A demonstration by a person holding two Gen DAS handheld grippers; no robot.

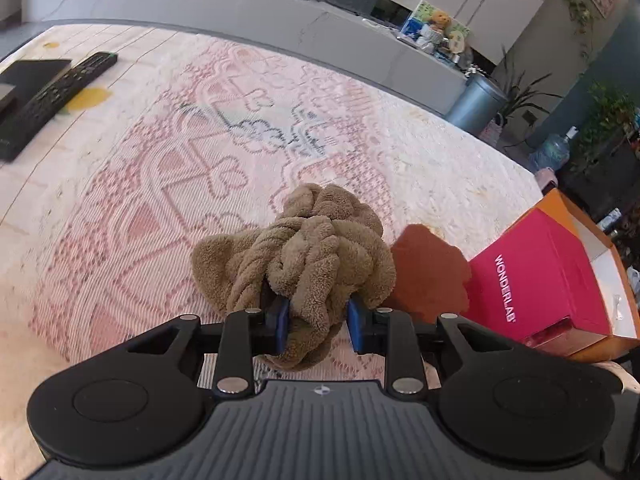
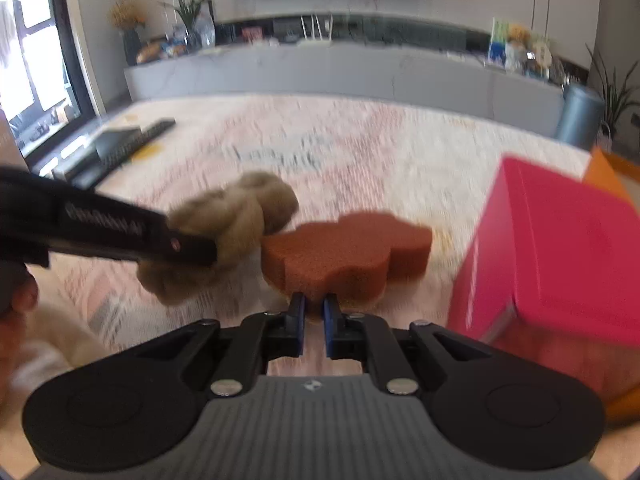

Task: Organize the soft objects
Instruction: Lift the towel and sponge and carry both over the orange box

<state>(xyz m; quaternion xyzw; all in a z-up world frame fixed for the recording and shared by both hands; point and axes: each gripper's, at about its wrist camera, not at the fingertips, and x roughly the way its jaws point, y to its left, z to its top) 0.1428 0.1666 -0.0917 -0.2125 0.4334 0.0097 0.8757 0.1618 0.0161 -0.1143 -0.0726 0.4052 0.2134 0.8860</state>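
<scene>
Two grippers are in view, each closed on a soft object. In the left wrist view, the left gripper (image 1: 319, 326) sits at lower centre; its blue pads (image 1: 282, 322) are pressed into the sides of a crumpled brown towel (image 1: 304, 252), which bulges between and above them. The towel occupies the frame centre, over a pink patterned cloth (image 1: 160, 184). Just right of it lies an orange-brown sponge (image 1: 430, 270), and right of that a pink box (image 1: 548, 276) at the frame's right edge. A black remote (image 1: 52, 100) lies at upper left. In the right wrist view, the right gripper (image 2: 314, 320) at lower centre has its fingers nearly together, pinching the near edge of the sponge (image 2: 348, 252). The view is blurred.
</scene>
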